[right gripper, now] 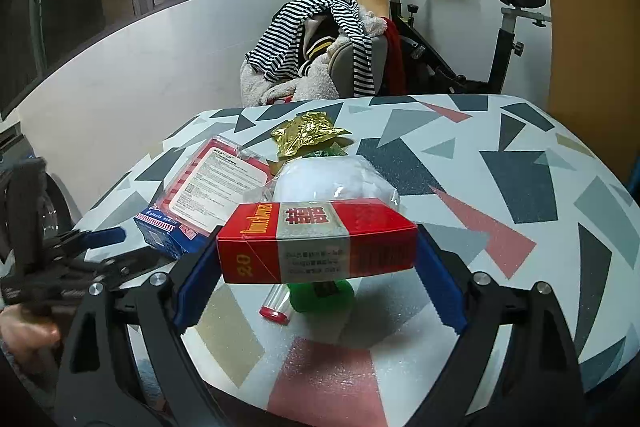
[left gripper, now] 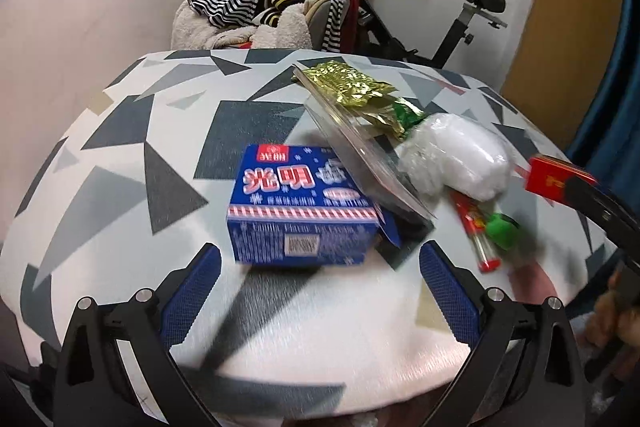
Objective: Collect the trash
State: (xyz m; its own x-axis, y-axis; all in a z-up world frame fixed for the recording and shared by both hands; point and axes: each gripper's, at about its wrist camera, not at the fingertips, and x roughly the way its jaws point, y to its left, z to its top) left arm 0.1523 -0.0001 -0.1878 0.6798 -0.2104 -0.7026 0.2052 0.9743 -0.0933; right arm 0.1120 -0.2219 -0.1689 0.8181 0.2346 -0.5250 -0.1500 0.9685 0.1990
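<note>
Red carton (right gripper: 316, 241) in right hand-held gripper (right gripper: 318, 251)

Clear pack (left gripper: 360, 143) atop carton (left gripper: 304, 203), wrapper (left gripper: 352, 83) behind.

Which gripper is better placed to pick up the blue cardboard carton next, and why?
Left. The left gripper has open, empty jaws with the blue cardboard carton lying just ahead between them. The right gripper is already shut on the red cigarette box, so it is occupied.
</note>
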